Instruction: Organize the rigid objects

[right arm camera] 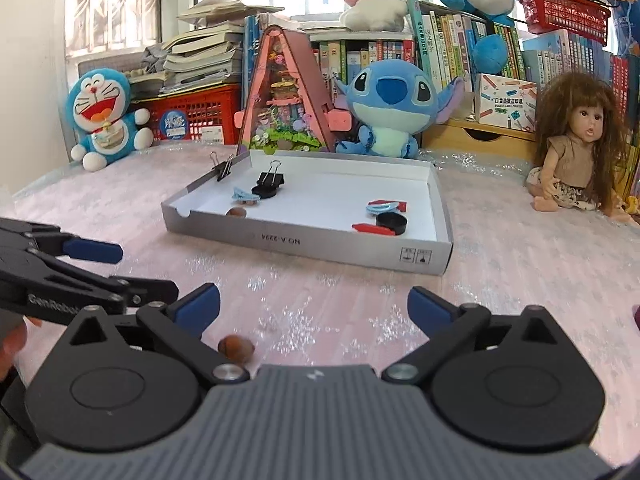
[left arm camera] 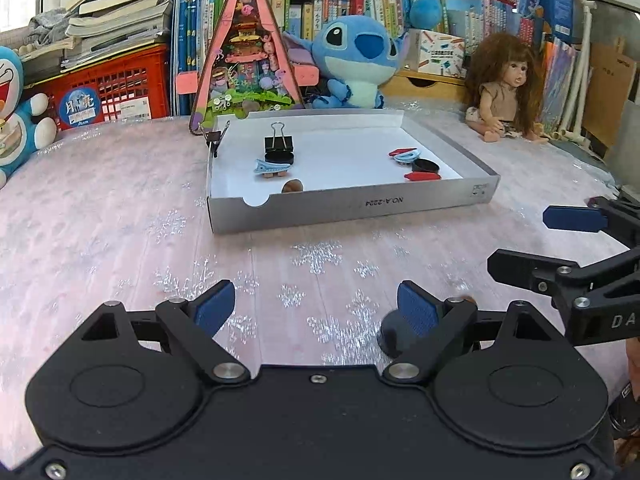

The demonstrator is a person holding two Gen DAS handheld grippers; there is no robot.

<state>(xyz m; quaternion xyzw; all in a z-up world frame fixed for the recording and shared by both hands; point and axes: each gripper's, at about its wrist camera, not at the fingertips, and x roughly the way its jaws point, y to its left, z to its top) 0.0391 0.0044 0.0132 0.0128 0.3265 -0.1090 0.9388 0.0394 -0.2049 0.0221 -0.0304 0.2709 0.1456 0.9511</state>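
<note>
Just before right claw [right arm camera: 314,306]: brown nut [right arm camera: 236,347], untouched | both claws spread, empty

the right gripper [right arm camera: 314,306] hangs over the pink surface [right arm camera: 500,264] with its fingers [right arm camera: 200,306] spread wide and nothing between them. a brown nut [right arm camera: 236,347] lies just below them. ahead sits a white tray [right arm camera: 304,240] holding binder clips [right arm camera: 269,180].

A shallow cardboard tray [right arm camera: 308,240] sat mid-desk [right arm camera: 500,280], binder clips [right arm camera: 270,179] in its left half, discs and clips [right arm camera: 391,222] in its right. Behind stood a Stitch plush [right arm camera: 394,108]; a nut [right arm camera: 236,347] lay before the tray.
</note>
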